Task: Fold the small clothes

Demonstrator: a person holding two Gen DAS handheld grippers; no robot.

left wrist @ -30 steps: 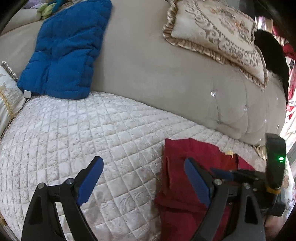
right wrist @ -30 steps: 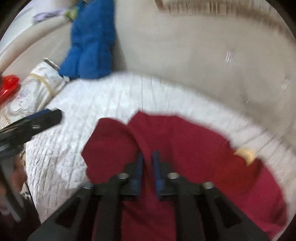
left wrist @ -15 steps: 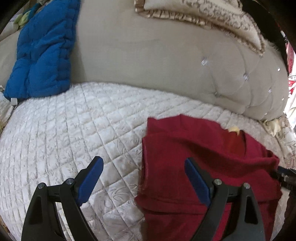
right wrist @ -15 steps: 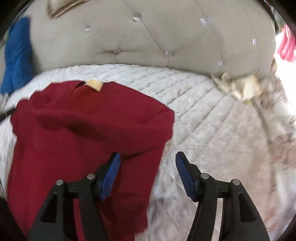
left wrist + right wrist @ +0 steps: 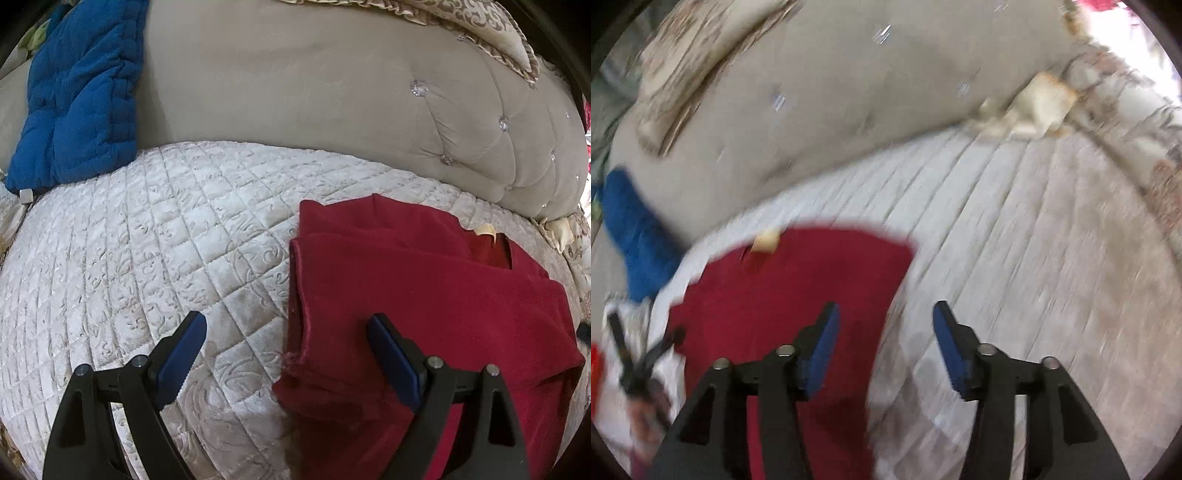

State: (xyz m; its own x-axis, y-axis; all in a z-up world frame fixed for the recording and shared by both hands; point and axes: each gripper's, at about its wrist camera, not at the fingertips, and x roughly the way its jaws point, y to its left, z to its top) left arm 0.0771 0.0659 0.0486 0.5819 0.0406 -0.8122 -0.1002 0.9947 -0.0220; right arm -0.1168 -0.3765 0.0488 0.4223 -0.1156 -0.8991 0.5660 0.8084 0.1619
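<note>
Folded red shirt (image 5: 424,295) on quilt

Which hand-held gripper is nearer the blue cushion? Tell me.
Left. The left hand-held gripper is open nearer the blue cushion; the right hand-held gripper is open across the red garment.

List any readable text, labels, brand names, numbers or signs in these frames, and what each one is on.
None can be read.
Small tan neck tag on the dark red folded garment: no legible print; blurred in the right wrist view.
Small white tag at the corner of the blue quilted cushion: appears blank.
Cream quilted seat cover: only embossed swirls, no lettering.
</note>
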